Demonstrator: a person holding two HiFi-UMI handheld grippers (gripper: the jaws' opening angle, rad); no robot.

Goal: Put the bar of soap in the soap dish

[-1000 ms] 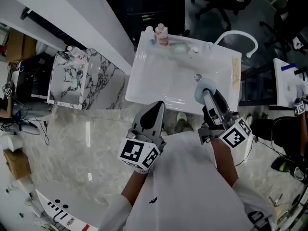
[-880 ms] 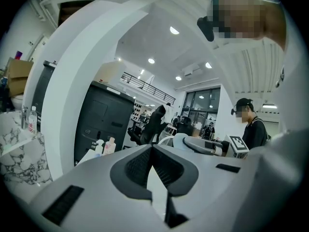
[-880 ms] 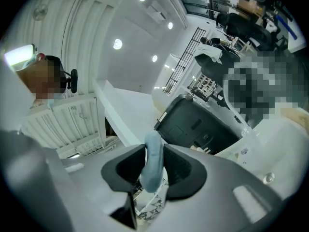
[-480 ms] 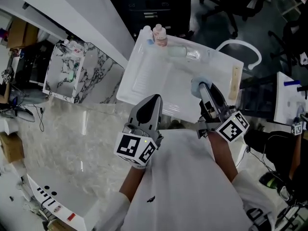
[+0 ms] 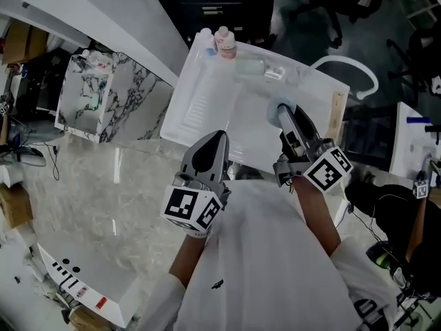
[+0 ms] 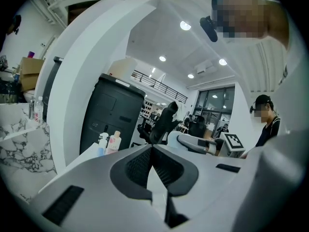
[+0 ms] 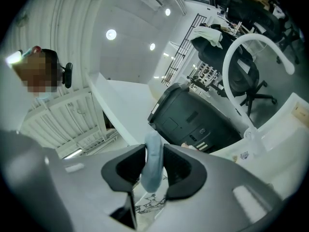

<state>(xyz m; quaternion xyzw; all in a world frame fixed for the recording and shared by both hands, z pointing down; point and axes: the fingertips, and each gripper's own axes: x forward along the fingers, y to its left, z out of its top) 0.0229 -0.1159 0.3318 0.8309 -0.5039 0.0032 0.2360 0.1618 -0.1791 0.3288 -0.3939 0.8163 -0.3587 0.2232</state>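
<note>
Here, the left gripper (image 6: 152, 148) waits with jaws together, while the right gripper (image 7: 153, 153) pinches the pale-blue bar of soap (image 5: 278, 112) edge-on over the sink (image 5: 207, 98). The slippery bar could squirt free before reaching what looks like the soap dish (image 5: 251, 67) at the far rim.

My left tongs (image 5: 218, 138) and right tongs (image 5: 285, 116) are grey shells with black ribbed pads (image 6: 137, 166) and black-and-white marker cubes (image 5: 189, 211) behind, and I wear a white top (image 5: 262, 254).
</note>
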